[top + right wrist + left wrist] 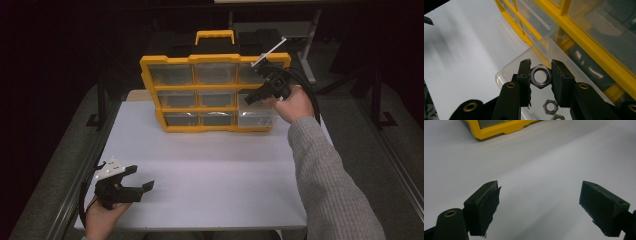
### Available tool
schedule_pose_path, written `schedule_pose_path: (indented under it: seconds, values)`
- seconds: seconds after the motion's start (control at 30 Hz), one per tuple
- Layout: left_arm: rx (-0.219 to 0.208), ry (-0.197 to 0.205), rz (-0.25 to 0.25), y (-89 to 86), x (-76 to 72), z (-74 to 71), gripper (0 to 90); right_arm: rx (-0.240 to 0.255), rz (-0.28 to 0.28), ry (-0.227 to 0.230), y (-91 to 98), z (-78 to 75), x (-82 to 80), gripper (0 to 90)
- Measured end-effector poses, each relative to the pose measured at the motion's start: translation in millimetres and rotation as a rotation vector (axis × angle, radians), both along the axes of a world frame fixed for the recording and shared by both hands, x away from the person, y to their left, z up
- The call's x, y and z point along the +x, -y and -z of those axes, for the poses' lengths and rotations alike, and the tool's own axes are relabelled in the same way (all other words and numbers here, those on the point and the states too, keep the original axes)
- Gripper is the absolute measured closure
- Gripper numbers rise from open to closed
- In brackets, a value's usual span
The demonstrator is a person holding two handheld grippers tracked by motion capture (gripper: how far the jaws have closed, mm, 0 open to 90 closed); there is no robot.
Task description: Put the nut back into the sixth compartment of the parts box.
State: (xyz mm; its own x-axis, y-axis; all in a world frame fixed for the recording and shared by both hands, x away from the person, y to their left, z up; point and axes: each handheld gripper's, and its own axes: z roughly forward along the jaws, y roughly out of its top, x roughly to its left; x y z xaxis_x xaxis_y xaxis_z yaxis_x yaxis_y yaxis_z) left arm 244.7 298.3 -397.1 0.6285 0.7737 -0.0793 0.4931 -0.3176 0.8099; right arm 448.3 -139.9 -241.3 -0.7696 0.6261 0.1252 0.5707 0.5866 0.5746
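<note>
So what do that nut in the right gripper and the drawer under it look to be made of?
The hex nut clamped in the right gripper looks like plain steel: grey, with a dull metallic sheen and a bright inner ring. The pulled-out drawer looks like clear hard plastic: you see through its walls, and the edges catch light. The organizer frame seems glossy yellow moulded plastic.

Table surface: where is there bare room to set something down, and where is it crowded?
The white table lies bare between the yellow organizer's front edge and the near edge, right of the open left gripper. It is crowded at the pulled-out clear drawer, where the right gripper clamps a steel hex nut.
</note>
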Motion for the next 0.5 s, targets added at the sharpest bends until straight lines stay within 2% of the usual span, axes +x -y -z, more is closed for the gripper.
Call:
schedule_pose_path:
  seconds: [0.5]
  values:
    - [0.000, -0.002, -0.001, -0.2, 0.3, 0.2, 16.0, -0.006, 0.004, -0.031, -3.7, 22.2, 9.1, 68.9]
